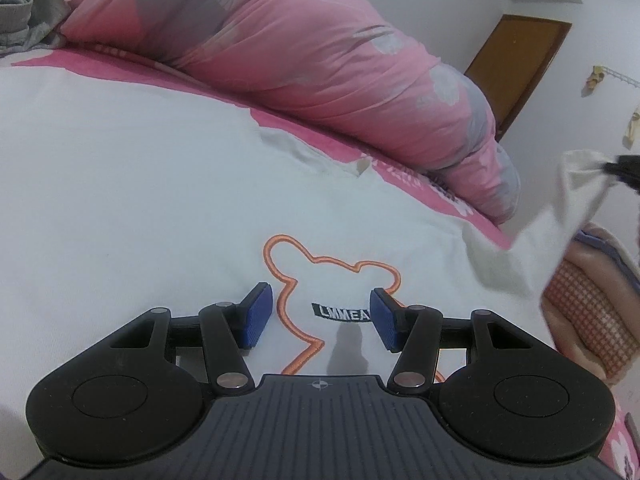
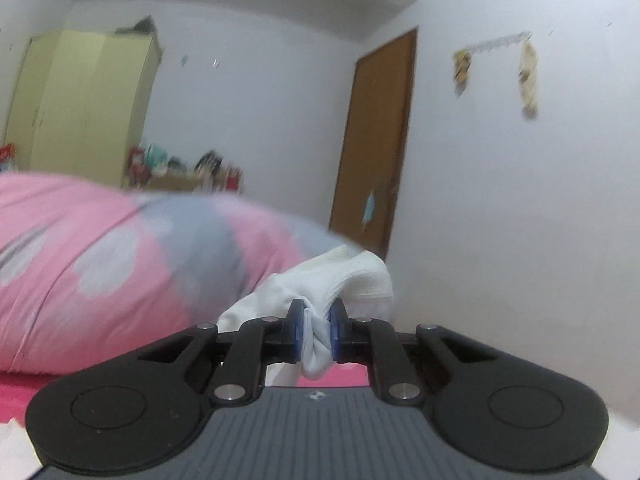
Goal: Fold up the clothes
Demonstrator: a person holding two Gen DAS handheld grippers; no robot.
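Note:
A white sweatshirt point(image 1: 160, 184) with an orange bear outline point(image 1: 308, 260) lies spread on the pink bed. My left gripper point(image 1: 320, 316) is open and empty, hovering just above the bear print. My right gripper point(image 2: 318, 330) is shut on a bunched white sleeve cuff point(image 2: 352, 276) of the sweatshirt and holds it lifted above the bed. In the left wrist view the lifted sleeve point(image 1: 560, 216) rises at the far right to the right gripper's tip point(image 1: 624, 170).
A rolled pink and grey floral duvet point(image 1: 304, 52) lies along the far side of the bed; it also shows in the right wrist view point(image 2: 120, 264). A pink checked cushion point(image 1: 592, 320) sits at the right. A brown door point(image 2: 376, 140) and a green wardrobe point(image 2: 80, 108) stand behind.

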